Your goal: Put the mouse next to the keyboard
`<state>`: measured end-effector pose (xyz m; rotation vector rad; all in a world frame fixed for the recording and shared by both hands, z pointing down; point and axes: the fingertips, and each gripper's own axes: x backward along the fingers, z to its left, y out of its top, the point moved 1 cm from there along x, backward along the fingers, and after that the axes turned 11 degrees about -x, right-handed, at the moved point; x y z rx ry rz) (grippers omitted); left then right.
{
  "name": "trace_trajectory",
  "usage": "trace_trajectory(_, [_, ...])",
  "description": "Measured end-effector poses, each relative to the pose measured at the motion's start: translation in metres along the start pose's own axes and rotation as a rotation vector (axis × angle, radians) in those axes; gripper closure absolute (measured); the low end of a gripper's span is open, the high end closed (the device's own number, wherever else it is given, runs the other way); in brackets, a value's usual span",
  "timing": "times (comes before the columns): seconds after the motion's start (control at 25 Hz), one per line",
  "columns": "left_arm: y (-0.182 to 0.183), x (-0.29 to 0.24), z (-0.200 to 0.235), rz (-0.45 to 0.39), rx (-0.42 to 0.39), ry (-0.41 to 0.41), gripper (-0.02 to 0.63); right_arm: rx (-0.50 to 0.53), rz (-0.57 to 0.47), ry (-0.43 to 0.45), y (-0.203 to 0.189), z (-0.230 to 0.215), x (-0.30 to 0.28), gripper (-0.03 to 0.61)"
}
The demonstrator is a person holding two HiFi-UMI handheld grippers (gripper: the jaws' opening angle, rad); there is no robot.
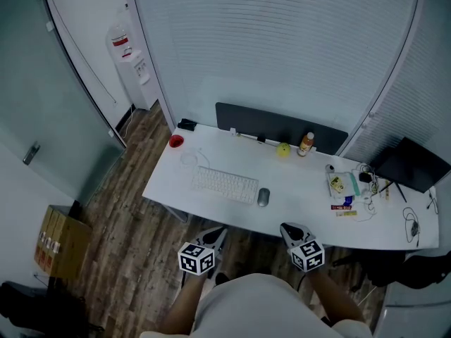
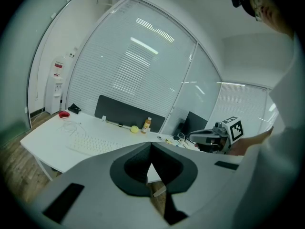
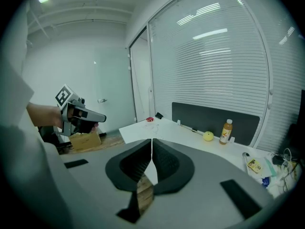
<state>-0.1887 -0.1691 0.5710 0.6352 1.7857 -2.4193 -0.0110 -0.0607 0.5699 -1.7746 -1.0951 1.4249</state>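
Note:
The white keyboard lies on the white desk, and the grey mouse sits right beside its right end. Both grippers hang in front of the desk's near edge, close to my body and touching nothing. My left gripper has its jaws shut and empty, and so does my right gripper. In the left gripper view the jaws meet at the tips, with the keyboard beyond them and the mouse hidden. In the right gripper view the jaws also touch with nothing between them.
A dark partition lines the desk's back edge, with a yellow fruit and an orange bottle before it. A red object sits at the left corner, cables and small clutter at the right. A water dispenser and a cardboard box stand on the floor.

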Motion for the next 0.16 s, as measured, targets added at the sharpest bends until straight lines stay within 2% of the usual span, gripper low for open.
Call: trace_trajectory(0.16, [0.0005, -0.001, 0.001, -0.004, 0.004, 0.0, 0.597, 0.0, 0.0, 0.001, 0.0002, -0.0007, -0.0008, 0.546])
